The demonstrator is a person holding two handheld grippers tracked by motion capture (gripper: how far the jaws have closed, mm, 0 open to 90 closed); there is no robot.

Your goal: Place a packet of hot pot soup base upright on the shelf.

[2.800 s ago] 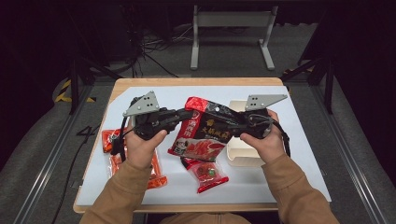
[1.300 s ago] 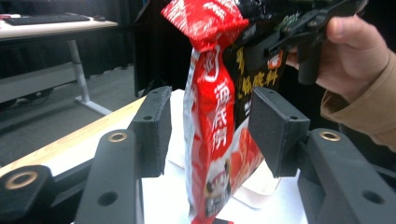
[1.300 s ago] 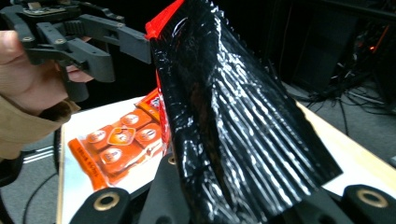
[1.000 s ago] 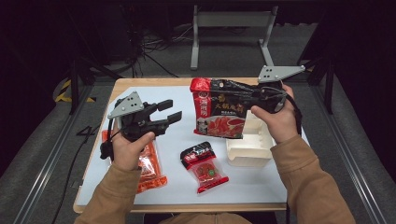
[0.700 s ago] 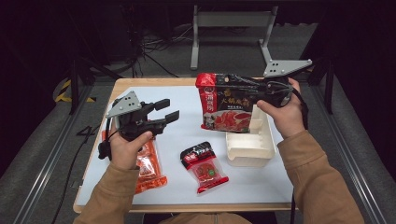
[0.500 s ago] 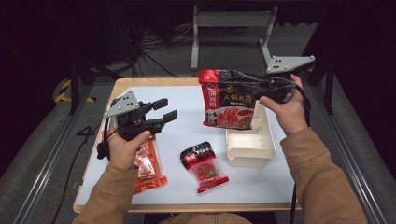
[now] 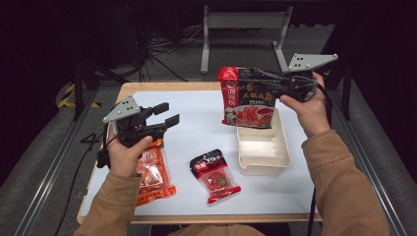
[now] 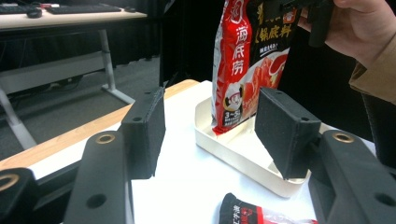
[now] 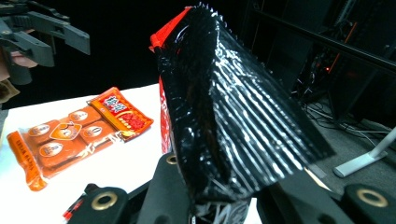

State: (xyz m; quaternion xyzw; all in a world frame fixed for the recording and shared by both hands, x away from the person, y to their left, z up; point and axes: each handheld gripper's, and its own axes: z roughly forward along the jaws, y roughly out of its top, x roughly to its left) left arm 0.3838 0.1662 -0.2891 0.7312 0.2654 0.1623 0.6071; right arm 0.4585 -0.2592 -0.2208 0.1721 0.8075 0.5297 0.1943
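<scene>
High view, 3 sauce packets [image 7: 247, 97], 1 tray [image 7: 262, 153]

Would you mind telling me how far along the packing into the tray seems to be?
Nothing lies in the cream tray yet. In hand: the right gripper holds the large red pouch upright over it. The left gripper is open; the small red packet and orange packet remain on the table.
</scene>
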